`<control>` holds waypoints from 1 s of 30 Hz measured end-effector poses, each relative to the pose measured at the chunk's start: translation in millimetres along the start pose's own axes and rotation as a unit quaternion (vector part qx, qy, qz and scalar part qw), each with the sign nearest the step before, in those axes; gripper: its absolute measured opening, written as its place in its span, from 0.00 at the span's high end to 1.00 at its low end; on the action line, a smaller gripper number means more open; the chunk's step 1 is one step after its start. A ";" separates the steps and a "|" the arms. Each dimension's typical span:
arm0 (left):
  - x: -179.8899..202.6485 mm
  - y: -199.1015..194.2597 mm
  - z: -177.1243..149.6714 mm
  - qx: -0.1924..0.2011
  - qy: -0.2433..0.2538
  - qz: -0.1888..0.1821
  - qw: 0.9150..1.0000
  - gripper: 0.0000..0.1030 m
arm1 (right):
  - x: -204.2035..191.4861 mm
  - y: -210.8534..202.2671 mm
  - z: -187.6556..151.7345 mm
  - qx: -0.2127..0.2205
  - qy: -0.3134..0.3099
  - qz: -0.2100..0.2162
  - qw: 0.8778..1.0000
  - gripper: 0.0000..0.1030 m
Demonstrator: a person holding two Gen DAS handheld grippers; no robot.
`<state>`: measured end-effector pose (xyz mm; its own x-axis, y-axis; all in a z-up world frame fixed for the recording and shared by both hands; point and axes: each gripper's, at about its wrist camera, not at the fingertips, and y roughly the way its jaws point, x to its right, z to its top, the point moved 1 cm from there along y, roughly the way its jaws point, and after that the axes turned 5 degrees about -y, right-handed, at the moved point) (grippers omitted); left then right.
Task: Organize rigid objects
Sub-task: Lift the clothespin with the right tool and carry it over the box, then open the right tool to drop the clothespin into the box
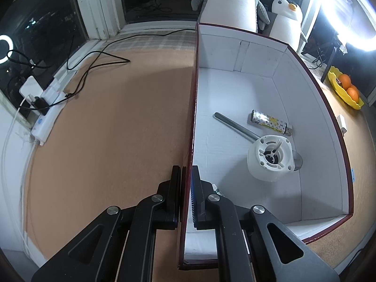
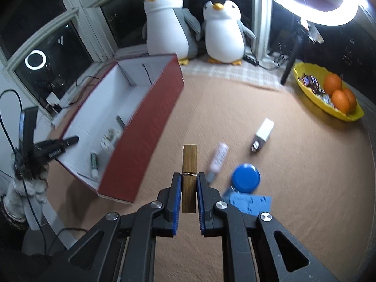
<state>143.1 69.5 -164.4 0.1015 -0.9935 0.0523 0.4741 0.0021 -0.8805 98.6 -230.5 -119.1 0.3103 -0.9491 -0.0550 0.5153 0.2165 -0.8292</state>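
Red box (image 2: 150,127) with white inside is sitting on the tan table (image 2: 293,164); everything below is placed relative to it. Left gripper (image 1: 187,176) is clamping the box's near side wall, jaws closed tight, one finger outside and one inside. Inside the box: a white round plastic part (image 1: 270,159), a grey metal bar (image 1: 235,127) running under that part, and a patterned lighter (image 1: 270,123) lying just behind the bar. A small green-labelled tube (image 2: 94,162) is lying at the box's near end.

Right gripper (image 2: 189,176) is hanging outside the box, on its red long side, jaws nearly closed and pinching a wooden clothespin (image 2: 189,176) upright between the blue pads, above the table.

Outside the box on that same side: a white pen-like tube (image 2: 218,159), a blue round lid (image 2: 246,178), a blue flat piece (image 2: 249,203), a white charger (image 2: 262,134). Farther from the box, a yellow bowl (image 2: 303,75) with oranges (image 2: 338,94). Behind the box, two plush penguins (image 2: 169,23).
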 end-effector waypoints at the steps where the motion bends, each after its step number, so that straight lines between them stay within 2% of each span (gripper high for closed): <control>1: -0.6 -0.4 -0.3 0.000 -0.002 -0.001 1.000 0.94 | -4.6 1.2 7.2 0.007 -0.002 -0.001 1.000 0.89; 5: -0.9 -0.8 -0.3 0.002 -0.008 0.000 1.000 0.94 | -15.1 9.5 34.0 0.027 -0.005 0.013 1.000 0.89; 16: -0.6 -1.6 -0.4 0.006 -0.021 0.006 1.000 0.94 | -68.8 26.8 75.9 0.039 -0.047 0.057 0.996 0.89; 30: -1.4 -3.2 -0.9 0.011 -0.030 0.009 0.999 0.94 | -100.8 54.3 97.9 0.029 -0.075 0.071 0.994 0.89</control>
<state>140.6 70.8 -162.1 0.1631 -0.9844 0.0652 0.4901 0.0235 -0.8713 173.5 -100.7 -104.0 0.4958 -0.8645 -0.0822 0.5023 0.3628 -0.7849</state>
